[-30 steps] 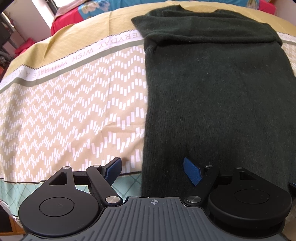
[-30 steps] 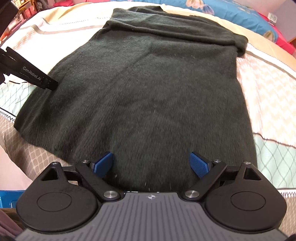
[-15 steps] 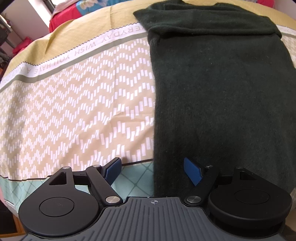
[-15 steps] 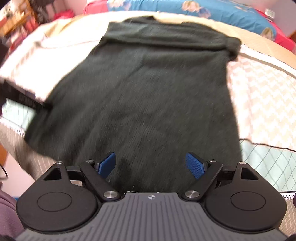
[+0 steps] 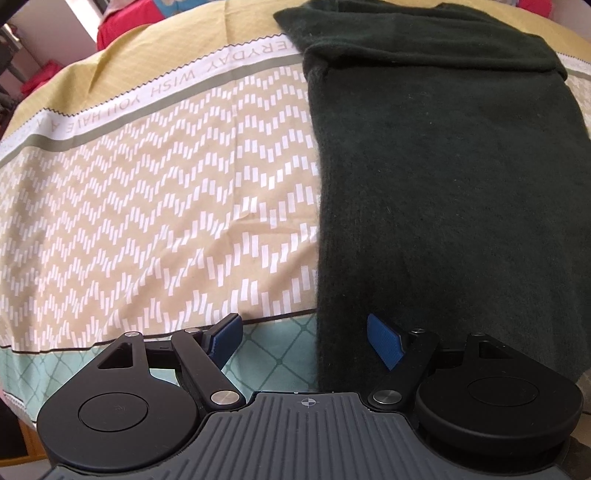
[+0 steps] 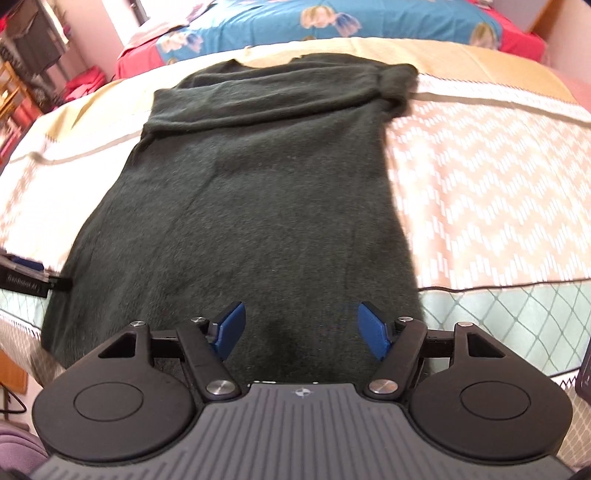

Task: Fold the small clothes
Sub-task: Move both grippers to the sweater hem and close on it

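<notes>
A dark green knit sweater lies flat on the bed, sleeves folded across its far end, hem toward me. In the left wrist view the sweater fills the right half. My left gripper is open and empty, straddling the sweater's left edge near the hem. My right gripper is open and empty, over the hem toward its right side. The left gripper's tip shows at the sweater's left edge in the right wrist view.
The bedspread is beige with white chevron marks, a lettered band and a pale green diamond border near the front edge. A blue floral pillow and red bedding lie beyond the sweater. Furniture stands at the far left.
The right gripper has pulled back and risen, with the sweater now smaller and more centred. The left gripper has shifted left; the sweater's edge now sits further right between its fingers. Both stay open.
</notes>
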Demonstrator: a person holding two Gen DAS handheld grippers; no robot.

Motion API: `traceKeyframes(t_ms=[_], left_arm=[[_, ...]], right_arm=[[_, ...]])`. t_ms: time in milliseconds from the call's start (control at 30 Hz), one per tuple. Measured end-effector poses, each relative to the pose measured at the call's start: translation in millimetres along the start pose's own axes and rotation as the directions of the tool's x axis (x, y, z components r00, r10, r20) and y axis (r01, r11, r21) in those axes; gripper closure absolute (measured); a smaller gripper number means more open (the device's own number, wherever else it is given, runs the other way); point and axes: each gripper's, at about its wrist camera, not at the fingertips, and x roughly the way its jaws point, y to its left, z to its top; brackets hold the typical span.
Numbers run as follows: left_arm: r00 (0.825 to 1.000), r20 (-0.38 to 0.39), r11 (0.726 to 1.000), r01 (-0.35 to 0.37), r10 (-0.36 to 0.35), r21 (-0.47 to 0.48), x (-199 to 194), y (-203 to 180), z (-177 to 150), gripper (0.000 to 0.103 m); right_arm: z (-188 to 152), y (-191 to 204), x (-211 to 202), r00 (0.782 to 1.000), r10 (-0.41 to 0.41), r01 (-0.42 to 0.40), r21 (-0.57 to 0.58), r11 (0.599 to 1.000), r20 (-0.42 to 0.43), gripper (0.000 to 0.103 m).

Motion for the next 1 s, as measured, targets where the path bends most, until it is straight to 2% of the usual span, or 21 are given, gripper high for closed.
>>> traceKeyframes(t_ms=[67, 100, 167, 267, 333, 433, 533, 633, 667, 733, 767, 833, 933, 1000], left_arm=[[0.994, 0.001, 0.992, 0.112, -0.112, -0.052, -3.3, 14.5, -4.3, 0.0], [0.983, 0.0, 0.979, 0.183, -0.184, -0.086, -4.9, 24.2, -7.7, 0.0], [0.953, 0.01, 0.942, 0.302, -0.304, -0.145, -6.7, 41.7, -14.6, 0.0], [0.889, 0.03, 0.864, 0.45, -0.456, -0.226, -4.7, 65.6, -24.8, 0.0], [0.843, 0.041, 0.806, 0.526, -0.536, -0.272, -1.1, 77.8, -30.5, 0.0], [0.783, 0.051, 0.736, 0.602, -0.619, -0.308, 4.8, 86.7, -36.0, 0.0], [0.749, 0.036, 0.703, 0.637, -0.662, -0.316, 11.9, 87.0, -39.3, 0.0], [0.739, 0.001, 0.696, 0.635, -0.674, -0.335, 19.6, 86.1, -42.1, 0.0], [0.749, -0.005, 0.706, 0.623, -0.663, -0.337, 20.1, 86.5, -44.0, 0.0], [0.782, -0.001, 0.738, 0.587, -0.623, -0.334, 16.9, 89.8, -48.4, 0.0], [0.784, 0.008, 0.737, 0.587, -0.621, -0.334, 16.5, 92.3, -49.6, 0.0], [0.773, 0.016, 0.719, 0.596, -0.634, -0.357, 20.7, 96.2, -50.3, 0.0], [0.737, 0.035, 0.673, 0.635, -0.675, -0.379, 29.3, 96.4, -45.9, 0.0], [0.709, 0.046, 0.641, 0.661, -0.704, -0.39, 32.0, 95.3, -42.5, 0.0]], right_arm=[[-0.8, -11.9, -5.0, 1.0, 0.005, -0.006, 0.053, 0.999, 0.011, 0.031], [-1.9, -18.8, -7.9, 1.0, 0.01, -0.012, 0.087, 0.996, 0.016, 0.031], [-3.9, -33.7, -12.3, 1.0, 0.019, -0.023, 0.159, 0.987, 0.024, 0.031], [-9.6, -56.9, -17.2, 0.999, 0.042, -0.049, 0.279, 0.959, 0.032, 0.031], [-15.1, -71.3, -19.0, 0.997, 0.062, -0.071, 0.345, 0.936, 0.037, 0.031], [-22.6, -87.4, -16.8, 0.993, 0.114, -0.118, 0.421, 0.9, 0.034, 0.031], [-30.5, -101.0, -11.4, 0.983, 0.18, -0.171, 0.498, 0.85, 0.031, 0.031], [-37.1, -110.8, -6.7, 0.961, 0.275, -0.246, 0.566, 0.787, 0.035, 0.031], [-38.4, -112.3, -6.9, 0.955, 0.293, -0.261, 0.574, 0.776, 0.037, 0.031], [-40.3, -115.0, -10.0, 0.953, 0.298, -0.269, 0.574, 0.773, 0.046, 0.031], [-41.2, -116.9, -10.9, 0.953, 0.3, -0.272, 0.578, 0.769, 0.048, 0.031], [-43.8, -121.1, -10.3, 0.951, 0.306, -0.275, 0.594, 0.756, 0.05, 0.031], [-47.5, -125.0, -6.2, 0.94, 0.336, -0.296, 0.618, 0.729, 0.055, 0.03], [-47.7, -124.1, -7.6, 0.944, 0.326, -0.291, 0.61, 0.737, 0.055, 0.031]])
